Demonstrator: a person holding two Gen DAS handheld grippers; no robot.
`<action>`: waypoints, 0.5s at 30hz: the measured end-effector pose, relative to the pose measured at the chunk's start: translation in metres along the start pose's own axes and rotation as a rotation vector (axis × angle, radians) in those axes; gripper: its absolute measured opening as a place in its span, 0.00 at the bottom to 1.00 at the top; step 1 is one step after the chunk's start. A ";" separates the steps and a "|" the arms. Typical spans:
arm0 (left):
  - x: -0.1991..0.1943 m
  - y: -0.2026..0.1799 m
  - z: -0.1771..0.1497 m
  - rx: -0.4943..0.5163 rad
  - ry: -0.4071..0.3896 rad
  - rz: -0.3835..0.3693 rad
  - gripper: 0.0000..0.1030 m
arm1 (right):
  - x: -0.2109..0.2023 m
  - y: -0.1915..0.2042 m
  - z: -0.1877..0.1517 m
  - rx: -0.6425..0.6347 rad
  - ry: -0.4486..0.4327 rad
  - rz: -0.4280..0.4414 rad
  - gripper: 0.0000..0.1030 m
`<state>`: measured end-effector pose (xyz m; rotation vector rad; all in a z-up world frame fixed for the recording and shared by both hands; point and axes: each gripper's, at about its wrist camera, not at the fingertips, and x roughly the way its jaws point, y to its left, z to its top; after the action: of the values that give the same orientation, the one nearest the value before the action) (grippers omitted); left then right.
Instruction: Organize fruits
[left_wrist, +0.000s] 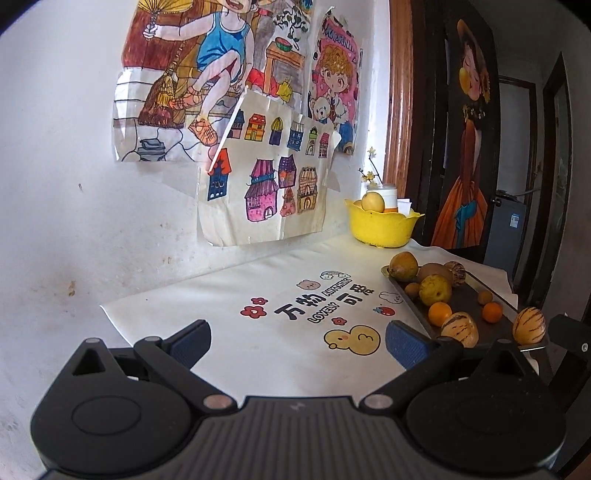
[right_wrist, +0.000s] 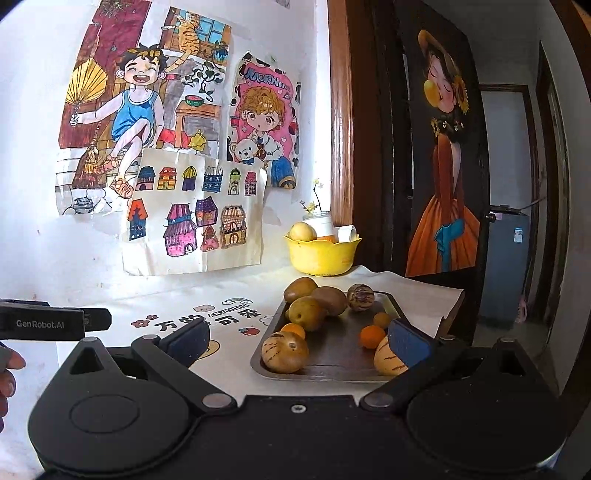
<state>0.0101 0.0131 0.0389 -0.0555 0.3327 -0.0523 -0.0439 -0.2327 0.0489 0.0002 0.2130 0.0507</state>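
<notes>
A dark metal tray (right_wrist: 332, 354) (left_wrist: 465, 299) on the white printed cloth holds several fruits: striped yellow melons (right_wrist: 285, 350) (left_wrist: 460, 328), small oranges (right_wrist: 372, 336) (left_wrist: 439, 313), a yellow pear (right_wrist: 306, 312) (left_wrist: 436, 290) and brown kiwis (right_wrist: 328, 300). A yellow bowl (right_wrist: 320, 254) (left_wrist: 380, 225) at the back holds a pale round fruit (right_wrist: 303, 232) and a bottle. My right gripper (right_wrist: 299, 341) stands open over the tray's near edge, empty. My left gripper (left_wrist: 297, 341) is open above the cloth, left of the tray, also empty.
The white wall with children's drawings (right_wrist: 195, 218) runs close behind the table. A dark door with a painted figure (right_wrist: 443, 166) stands right of the bowl. The table's right edge (right_wrist: 450, 302) lies just past the tray. A hand (right_wrist: 9, 369) holds the left gripper's body at the left.
</notes>
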 end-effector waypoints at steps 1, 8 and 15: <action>-0.001 0.001 -0.002 0.003 -0.005 0.000 1.00 | -0.001 0.000 -0.001 0.004 -0.004 0.000 0.99; -0.006 0.004 -0.011 0.013 -0.021 0.000 1.00 | -0.007 0.003 -0.010 0.017 -0.030 0.002 0.99; -0.008 0.010 -0.021 -0.008 -0.016 -0.009 1.00 | -0.010 0.004 -0.018 0.034 -0.052 0.000 0.99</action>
<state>-0.0042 0.0222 0.0207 -0.0653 0.3162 -0.0597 -0.0578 -0.2298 0.0337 0.0357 0.1621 0.0468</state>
